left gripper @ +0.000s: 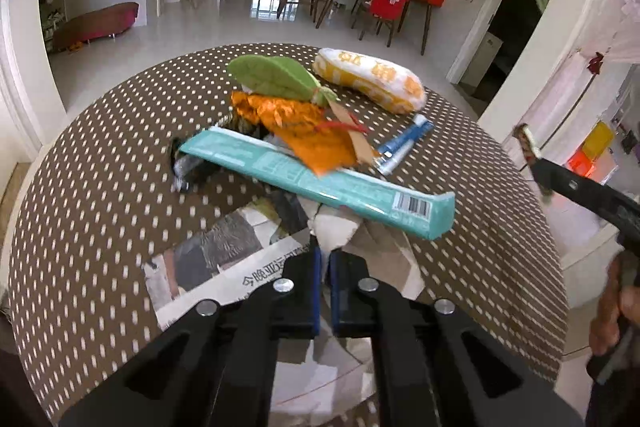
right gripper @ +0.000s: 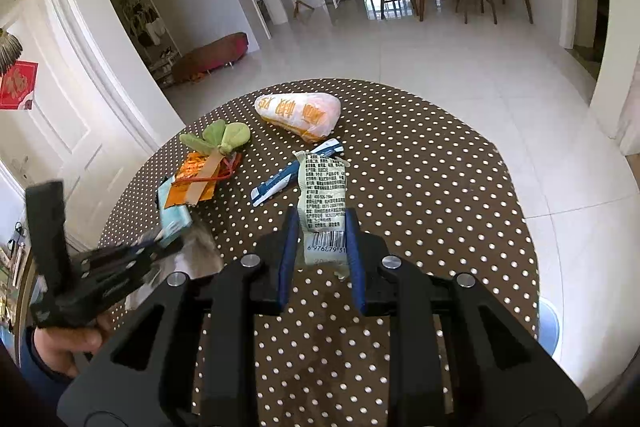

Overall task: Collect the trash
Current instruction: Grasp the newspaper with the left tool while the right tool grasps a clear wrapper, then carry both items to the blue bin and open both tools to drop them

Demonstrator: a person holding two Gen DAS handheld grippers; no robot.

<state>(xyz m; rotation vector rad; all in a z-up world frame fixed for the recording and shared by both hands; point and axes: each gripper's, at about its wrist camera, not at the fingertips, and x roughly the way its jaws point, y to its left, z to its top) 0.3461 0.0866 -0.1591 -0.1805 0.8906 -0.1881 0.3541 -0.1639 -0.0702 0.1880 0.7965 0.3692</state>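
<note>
The left gripper's fingers [left gripper: 316, 263] are covering part of the newspaper [left gripper: 224, 267], while the teal box [left gripper: 320, 183] is hiding a dark crumpled wrapper [left gripper: 188, 167] — its print too blurred to read. The left gripper [right gripper: 156, 239] is smearing into blur in the right wrist view — the picture's edge is cutting off the hand [right gripper: 68, 343].

Bright daylight from far windows; floor glare; fisheye edges warped, vignetted.

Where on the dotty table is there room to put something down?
The table's right side, past the blue tube and the yellow-white bag, is bare. The left is crowded with the teal box, orange wrapper and newspaper.
</note>
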